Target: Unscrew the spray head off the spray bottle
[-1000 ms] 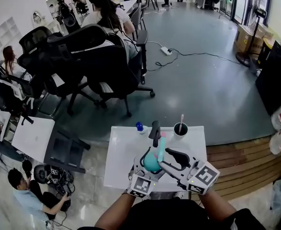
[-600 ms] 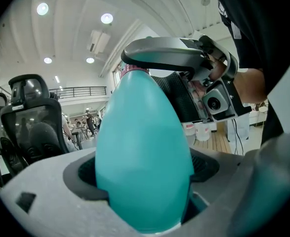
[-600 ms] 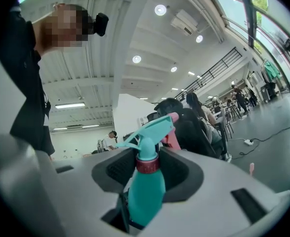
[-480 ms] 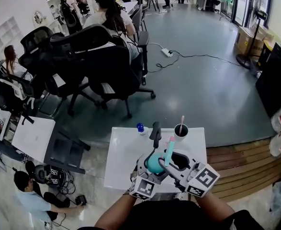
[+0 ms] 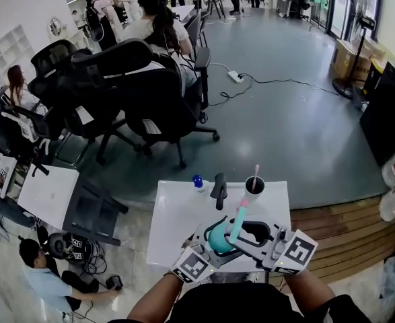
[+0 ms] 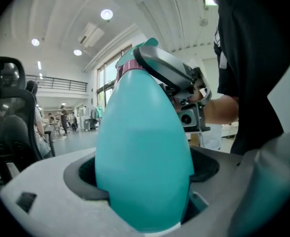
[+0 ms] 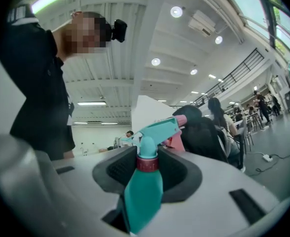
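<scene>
While left gripper (image 6: 144, 196) clamps bottle (image 6: 142, 142), right gripper (image 7: 147, 168), just closing, pinches spray head (image 7: 155, 130).

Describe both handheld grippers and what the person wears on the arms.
The left gripper and right gripper are light grey plastic shells with black recessed pads at the jaws. Each carries a cube of black-and-white square markers near the hand. No cables show. The person wears a black short-sleeved top; the forearms are uncovered.

Open office: swivel chairs (image 5: 120, 79), white desks (image 5: 46, 195).
</scene>
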Action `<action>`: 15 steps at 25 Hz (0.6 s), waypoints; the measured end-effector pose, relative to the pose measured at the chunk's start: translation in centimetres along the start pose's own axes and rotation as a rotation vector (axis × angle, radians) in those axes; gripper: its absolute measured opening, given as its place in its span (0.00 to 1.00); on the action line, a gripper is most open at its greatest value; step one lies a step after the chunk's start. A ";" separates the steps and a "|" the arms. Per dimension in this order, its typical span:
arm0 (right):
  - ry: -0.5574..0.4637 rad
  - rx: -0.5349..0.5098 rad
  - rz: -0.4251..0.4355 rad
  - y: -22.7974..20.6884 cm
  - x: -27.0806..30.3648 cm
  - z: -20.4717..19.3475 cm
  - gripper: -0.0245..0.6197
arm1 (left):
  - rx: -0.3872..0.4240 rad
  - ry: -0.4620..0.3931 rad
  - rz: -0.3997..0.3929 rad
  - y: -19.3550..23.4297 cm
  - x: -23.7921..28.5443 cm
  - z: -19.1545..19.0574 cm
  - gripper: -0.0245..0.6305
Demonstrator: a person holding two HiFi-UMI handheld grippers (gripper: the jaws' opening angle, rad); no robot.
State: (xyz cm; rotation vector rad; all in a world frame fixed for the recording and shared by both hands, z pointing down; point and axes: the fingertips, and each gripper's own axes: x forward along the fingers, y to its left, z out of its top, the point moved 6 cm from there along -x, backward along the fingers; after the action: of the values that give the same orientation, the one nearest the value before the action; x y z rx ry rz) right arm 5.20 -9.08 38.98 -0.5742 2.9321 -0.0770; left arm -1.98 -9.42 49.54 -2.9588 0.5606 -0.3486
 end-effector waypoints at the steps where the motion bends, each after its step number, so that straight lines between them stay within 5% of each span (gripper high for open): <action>1: -0.002 -0.016 0.048 0.3 0.0 0.4 0.25 | -0.002 -0.019 -0.050 -0.3 -0.2 0.6 0.76; 6: 0.028 0.026 0.352 2.4 -0.7 2.2 0.25 | 0.029 -0.055 -0.306 -2.7 -1.3 2.3 0.76; 8: 0.026 0.027 0.427 2.6 -1.0 2.6 0.26 | 0.021 -0.079 -0.353 -3.3 -1.5 3.1 0.76; 11: -0.020 0.029 0.363 1.9 -0.5 2.8 0.26 | -0.028 -0.102 -0.244 -1.9 -1.2 3.2 0.76; 13: -0.044 0.035 0.259 0.8 -0.2 2.1 0.48 | -0.052 -0.064 -0.073 0.2 -1.0 2.2 0.76; 15: -0.068 0.046 0.128 -0.5 -0.2 1.3 0.49 | -0.080 -0.017 0.113 2.3 -1.1 1.2 0.76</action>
State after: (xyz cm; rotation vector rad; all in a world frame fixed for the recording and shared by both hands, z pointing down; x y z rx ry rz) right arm 5.78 -9.50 37.77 -0.3746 2.8846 -0.1076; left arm -3.49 -11.02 47.80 -2.9854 0.7533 -0.2963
